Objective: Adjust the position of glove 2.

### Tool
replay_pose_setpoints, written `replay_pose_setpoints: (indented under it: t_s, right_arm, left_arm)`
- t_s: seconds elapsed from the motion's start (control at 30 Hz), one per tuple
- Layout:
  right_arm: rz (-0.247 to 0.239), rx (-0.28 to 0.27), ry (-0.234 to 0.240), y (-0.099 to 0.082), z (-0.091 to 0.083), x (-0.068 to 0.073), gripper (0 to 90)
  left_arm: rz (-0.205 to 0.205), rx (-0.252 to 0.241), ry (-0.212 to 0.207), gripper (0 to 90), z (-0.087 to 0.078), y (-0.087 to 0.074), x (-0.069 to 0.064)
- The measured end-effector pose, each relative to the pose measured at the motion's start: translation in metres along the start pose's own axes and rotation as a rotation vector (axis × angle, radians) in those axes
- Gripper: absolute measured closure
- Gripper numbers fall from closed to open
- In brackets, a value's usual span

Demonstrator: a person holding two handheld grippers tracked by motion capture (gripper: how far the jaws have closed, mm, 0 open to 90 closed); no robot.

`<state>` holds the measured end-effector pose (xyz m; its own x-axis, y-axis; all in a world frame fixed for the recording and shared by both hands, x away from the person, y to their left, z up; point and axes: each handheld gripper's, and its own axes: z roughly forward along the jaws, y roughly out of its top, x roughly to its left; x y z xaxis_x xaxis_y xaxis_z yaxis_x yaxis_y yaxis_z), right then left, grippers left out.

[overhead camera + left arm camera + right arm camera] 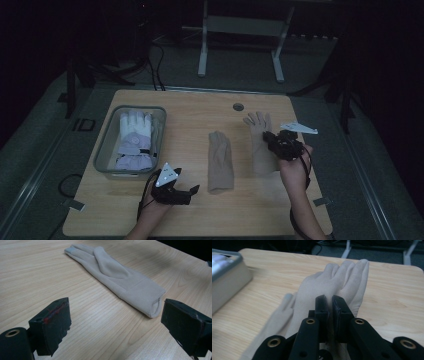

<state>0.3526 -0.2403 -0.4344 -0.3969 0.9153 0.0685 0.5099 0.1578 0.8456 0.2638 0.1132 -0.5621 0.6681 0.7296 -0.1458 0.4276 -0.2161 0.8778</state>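
Two beige gloves are on the wooden table [190, 215]. One beige glove [220, 160] [117, 272] lies flat at the middle, cuff toward me. My left gripper [192, 192] [115, 322] stands open just short of that cuff, nothing between its pads. The other beige glove [259, 135] [317, 287] is to the right, fingers pointing away. My right gripper [272, 140] [330, 301] is above it, jaws pressed together with a thin fold of its fabric pinched between them.
A grey bin [107, 145] [227, 272] at the left holds a thick white and lavender glove [134, 140]. A round cable hole [238, 106] sits near the table's far edge. Beyond the table stand a frame's legs and cables on the floor.
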Motion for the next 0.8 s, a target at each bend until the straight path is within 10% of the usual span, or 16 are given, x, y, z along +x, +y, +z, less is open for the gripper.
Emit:
replay_pose_setpoints:
  t_s: [0.8]
  right_arm:
    - [0.016, 0.053, 0.096, -0.019, 0.062, 0.087, 83.6]
  left_arm:
    - [0.008, -0.016, 0.007, 9.5, -0.005, 0.001, 0.001]
